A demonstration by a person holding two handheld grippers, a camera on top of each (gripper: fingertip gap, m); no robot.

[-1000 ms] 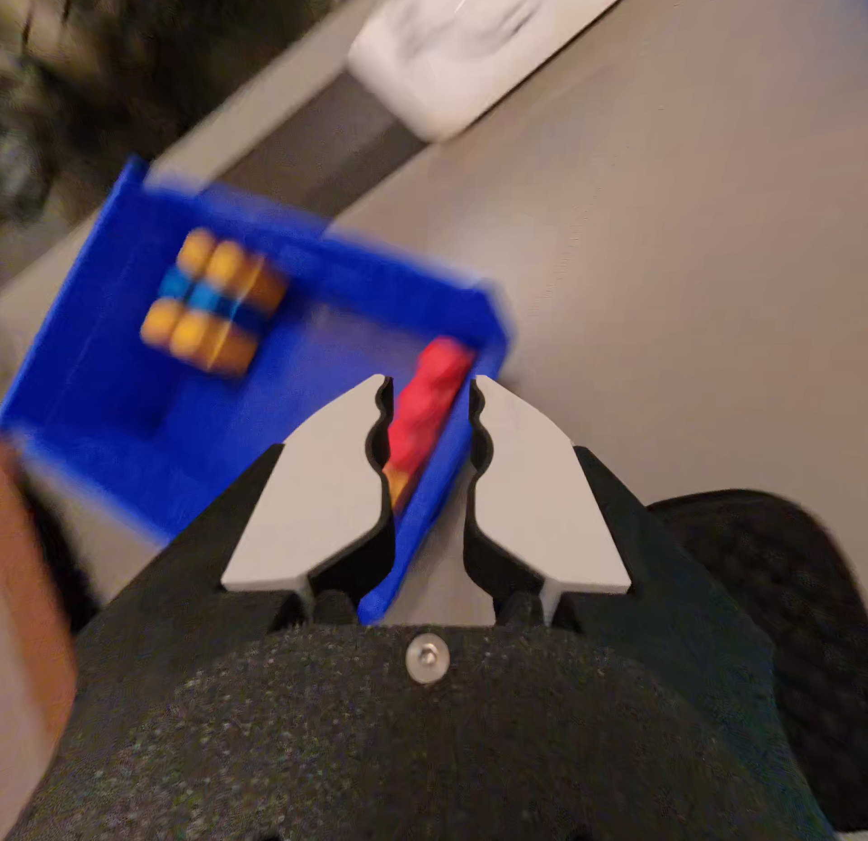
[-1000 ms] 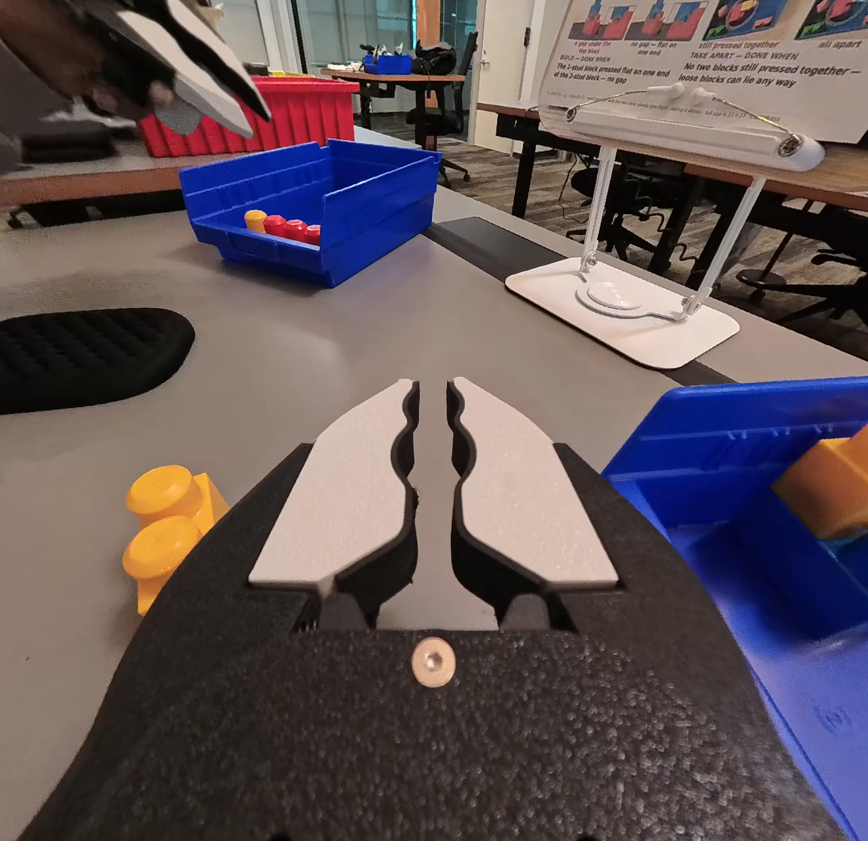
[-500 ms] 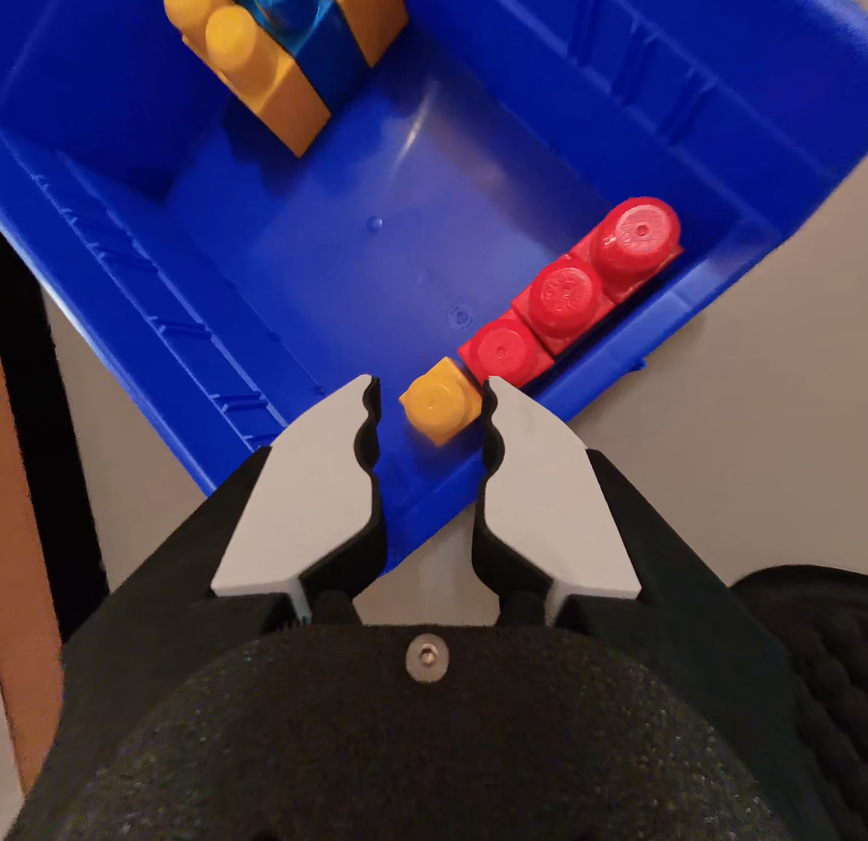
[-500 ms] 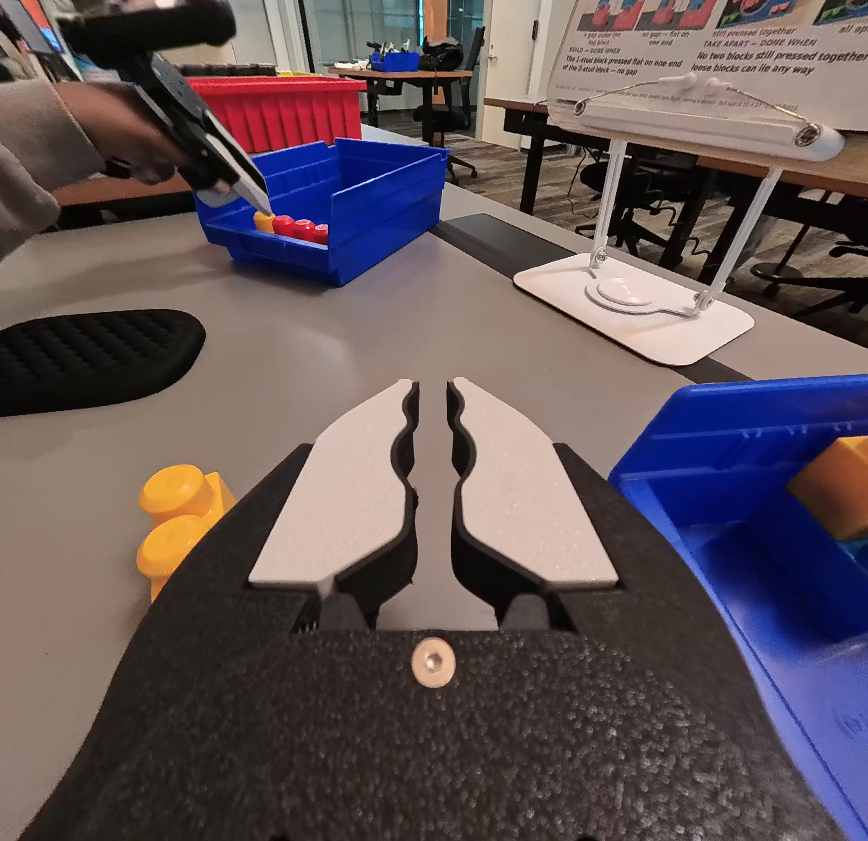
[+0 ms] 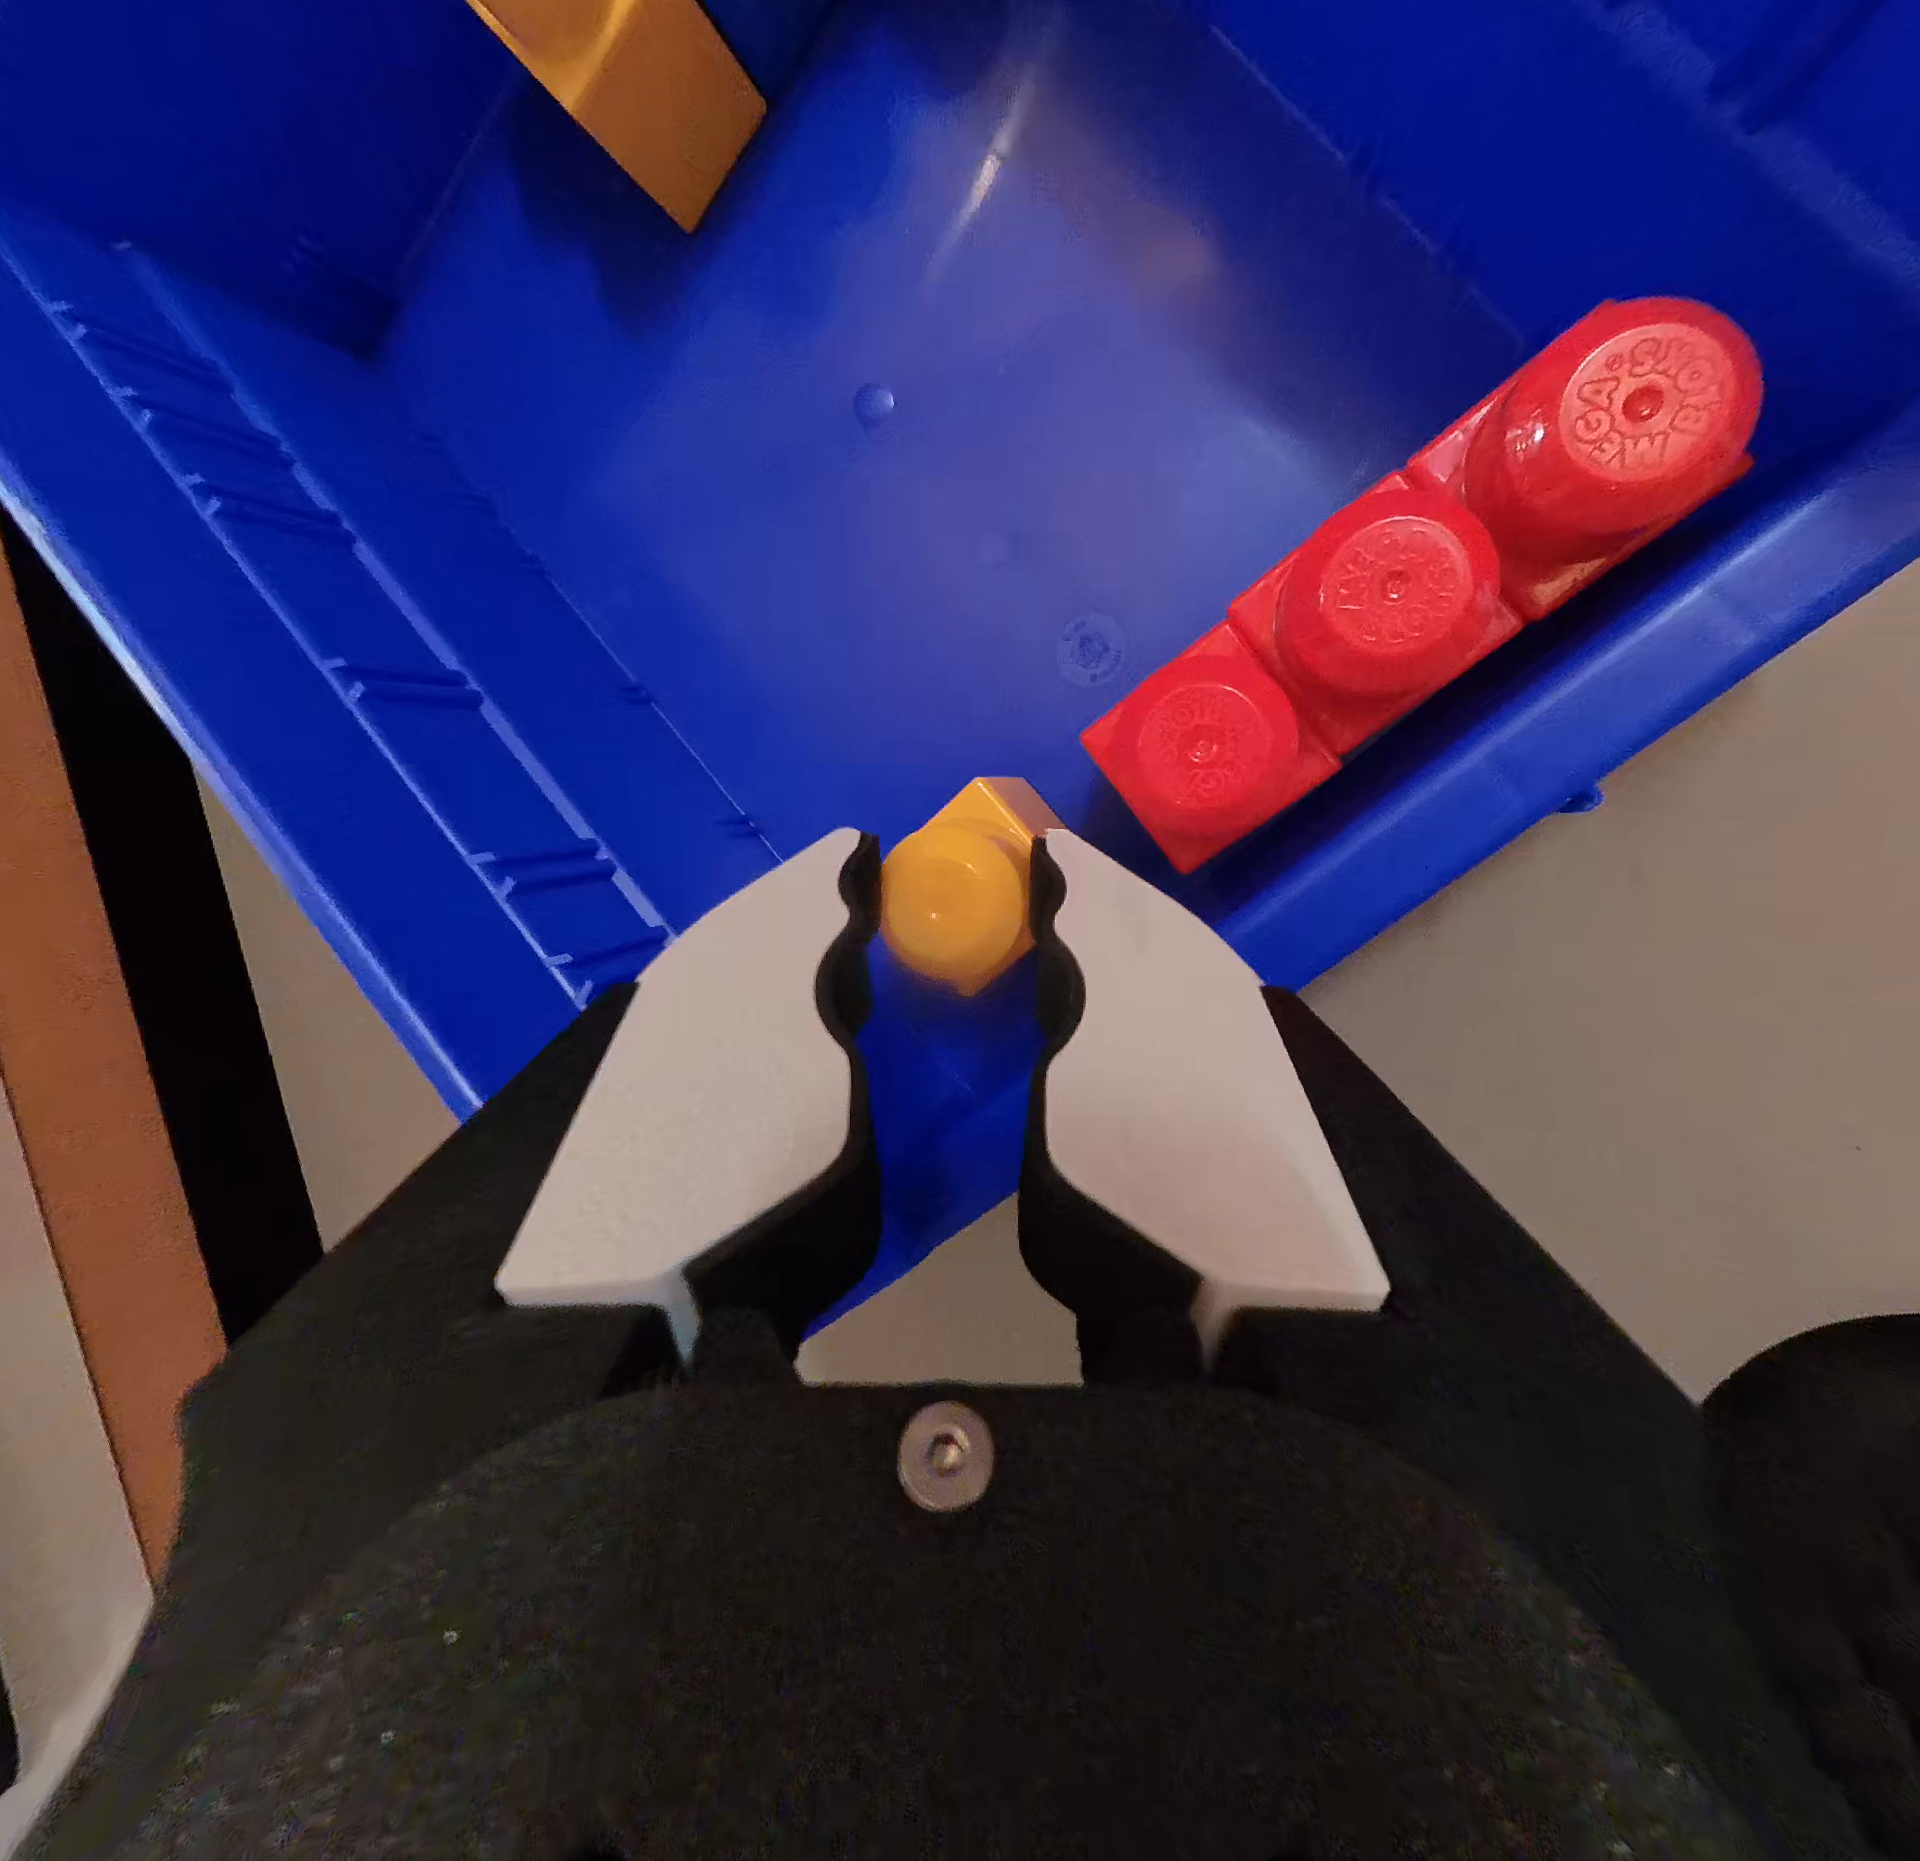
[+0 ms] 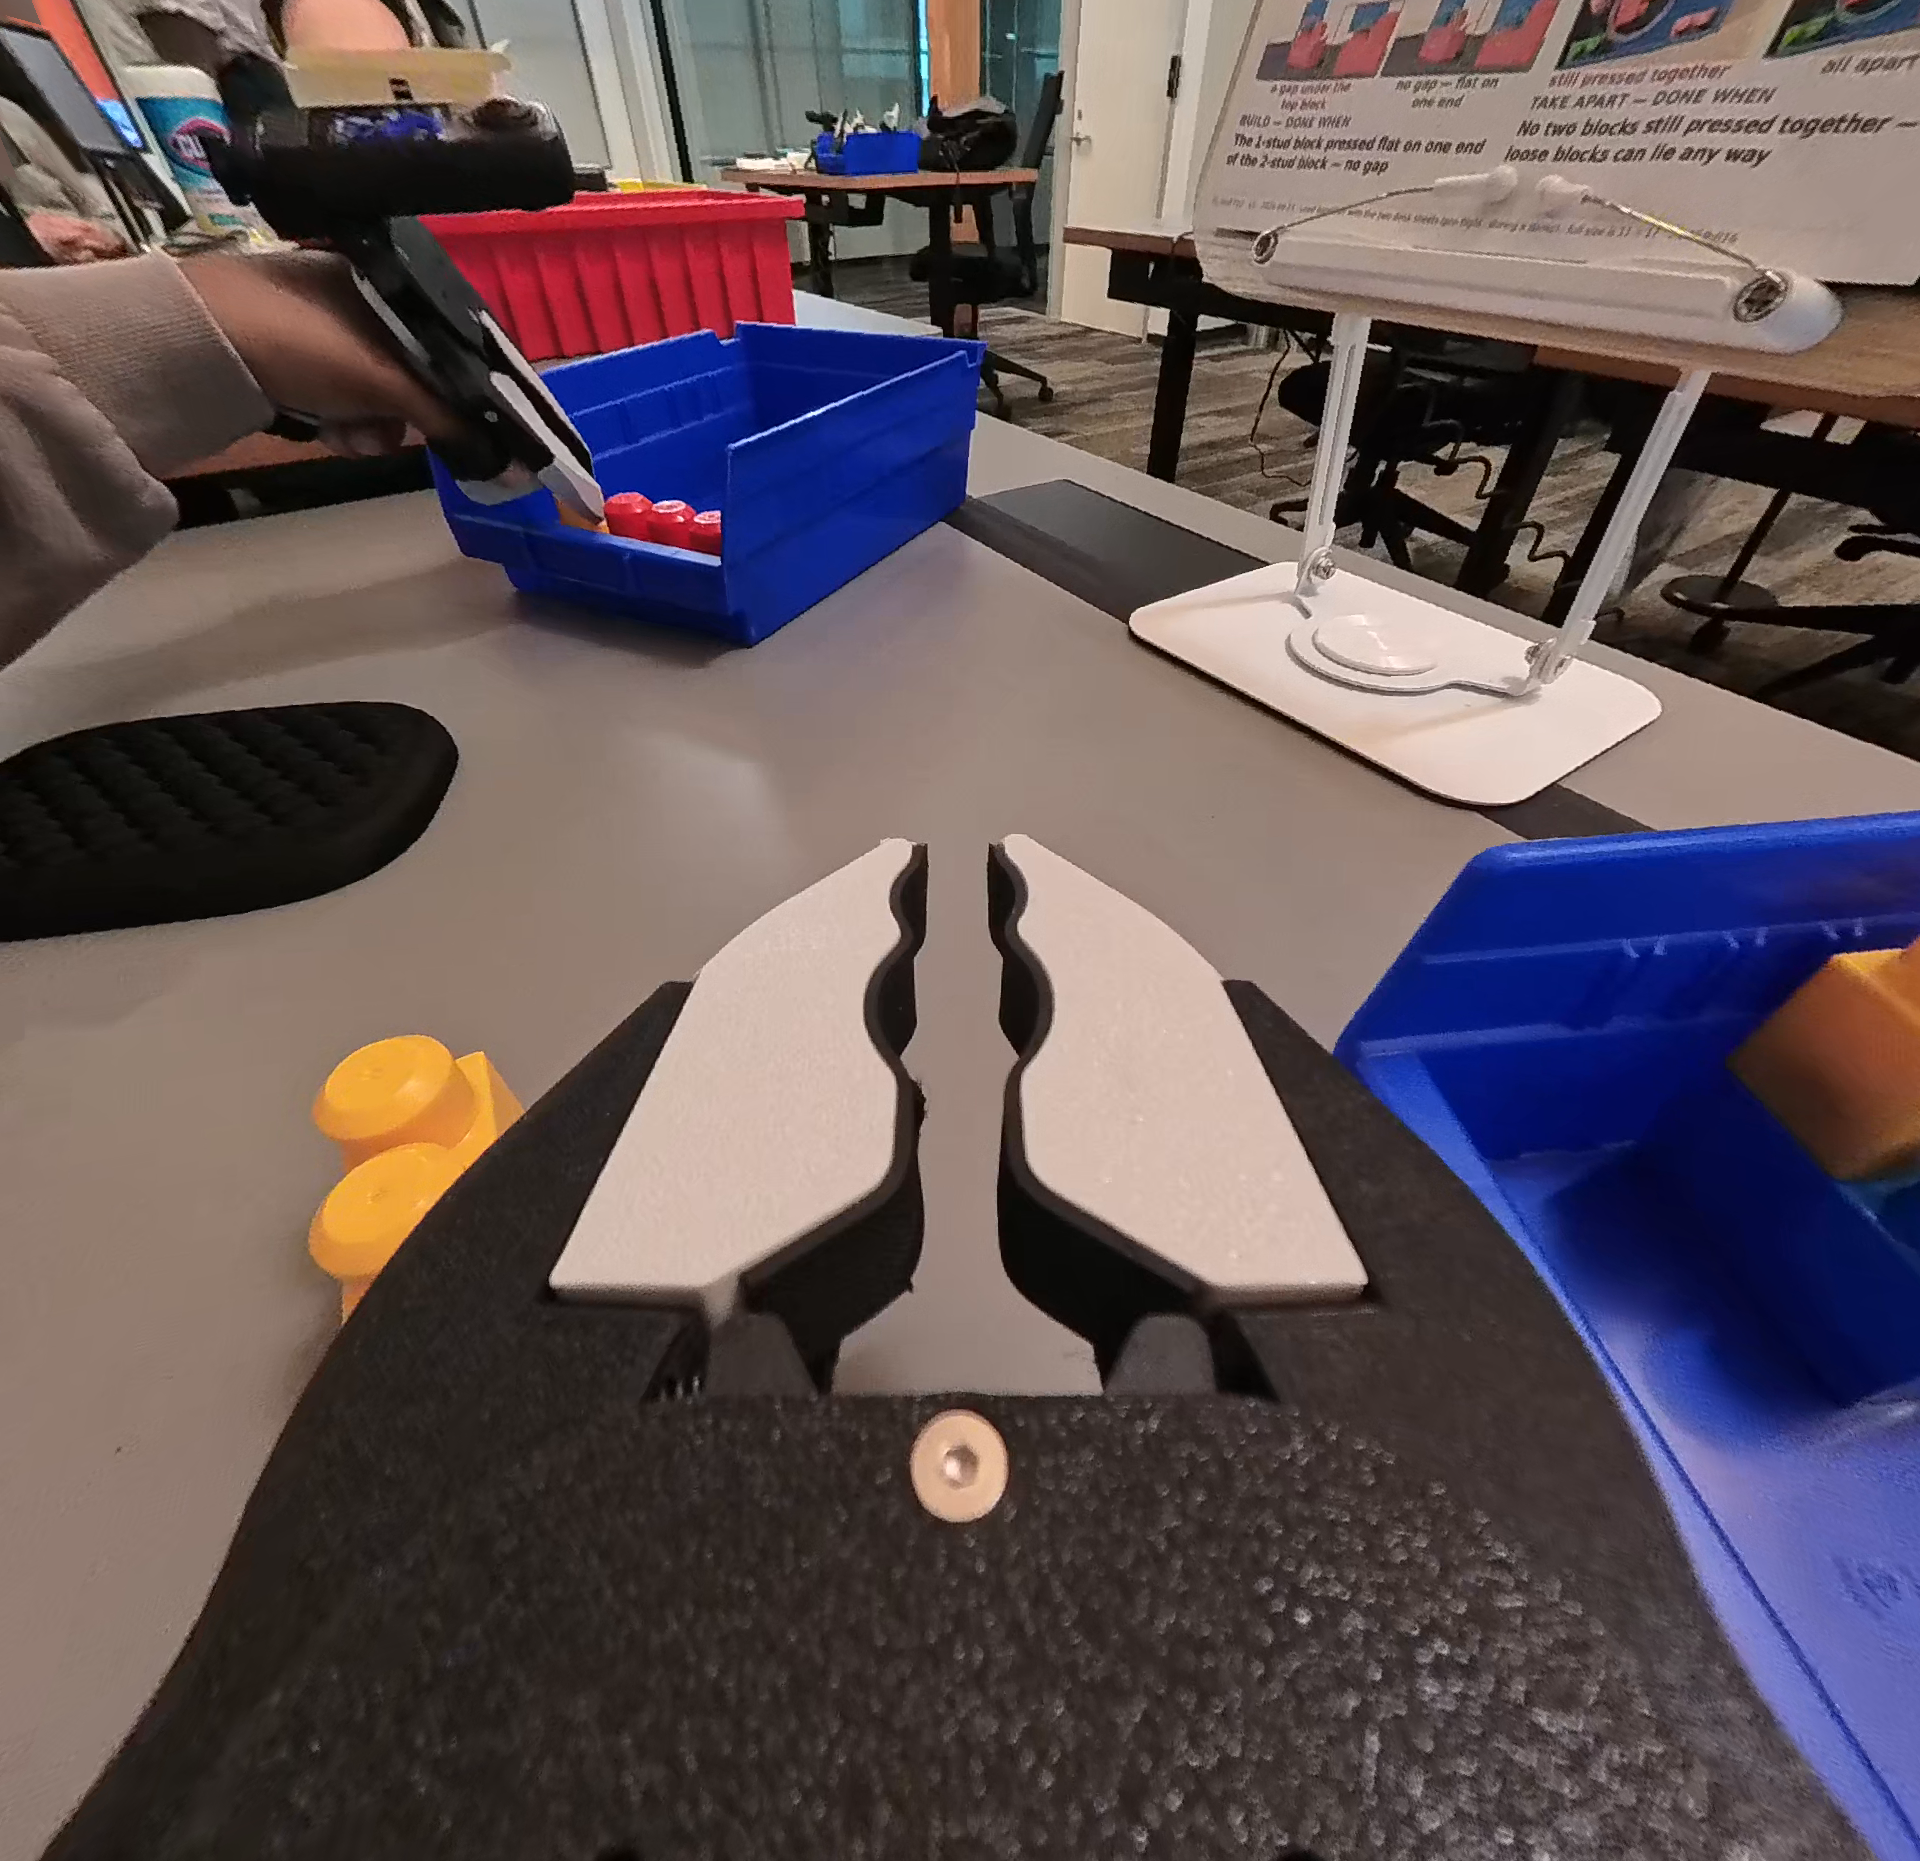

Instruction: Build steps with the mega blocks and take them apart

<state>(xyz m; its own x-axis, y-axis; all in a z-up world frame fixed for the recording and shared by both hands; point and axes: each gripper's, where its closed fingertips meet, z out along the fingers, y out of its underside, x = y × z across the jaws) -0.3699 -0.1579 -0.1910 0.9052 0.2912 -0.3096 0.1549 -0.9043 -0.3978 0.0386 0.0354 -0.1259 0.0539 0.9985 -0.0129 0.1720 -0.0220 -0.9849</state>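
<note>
Left gripper (image 5: 954, 861) closed on orange one-stud block (image 5: 956, 912) — inside blue bin (image 5: 436, 731).

Left gripper (image 5: 951, 861) now around yellow block (image 5: 956, 912)

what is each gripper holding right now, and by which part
Left gripper has its fingertips on either side of the small orange block's stud. Right gripper holds nothing.
</note>
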